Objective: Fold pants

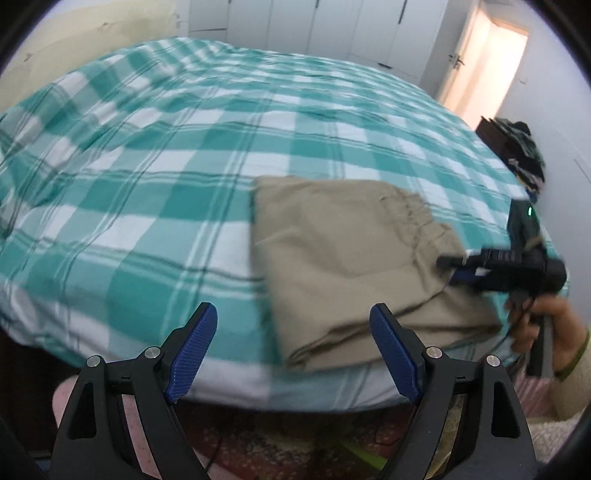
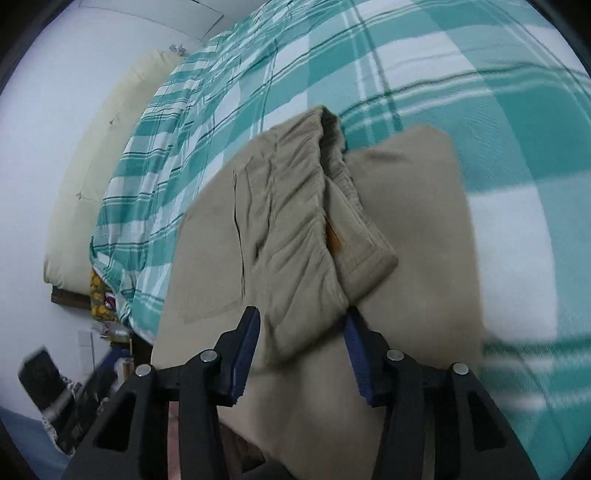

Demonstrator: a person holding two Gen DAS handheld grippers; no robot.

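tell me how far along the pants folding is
Mostly done, it seems: the beige pants lie in a compact layered rectangle near the edge of the checked bed cover. In hand: the right gripper has a bunch of the waistband between its fingers, not fully closed. The left gripper is open, off the cloth. Left: perhaps laying the waistband flat, then releasing.

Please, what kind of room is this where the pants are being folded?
Most likely a bedroom. The beige pants lie on a bed with a teal checked cover, white wardrobe doors stand behind it, and a doorway opens at the right.
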